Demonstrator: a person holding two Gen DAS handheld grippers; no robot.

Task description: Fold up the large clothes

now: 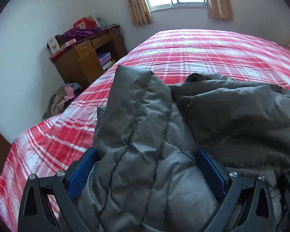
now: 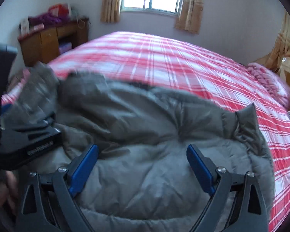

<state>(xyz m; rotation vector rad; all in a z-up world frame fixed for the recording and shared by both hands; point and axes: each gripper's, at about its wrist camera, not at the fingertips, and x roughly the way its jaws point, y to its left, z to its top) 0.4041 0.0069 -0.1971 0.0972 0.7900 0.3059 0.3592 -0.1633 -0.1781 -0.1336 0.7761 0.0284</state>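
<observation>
L gripper [image 1: 147,150] & R gripper [image 2: 142,147]: fingers apart over grey puffer jacket [image 1: 232,116] on plaid bed [image 1: 203,54]. Risk: slick padding slips from a shallow pinch, fold springs open.

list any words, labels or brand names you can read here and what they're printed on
Nothing can be read for certain.
White lettering on the black left tool, seen in the right wrist view: blurred, unreadable.
Printed white and red boxes on the brown wooden desk: print too small to read.
Grey quilted padded jacket and red and white plaid bed cover: no text visible.
</observation>
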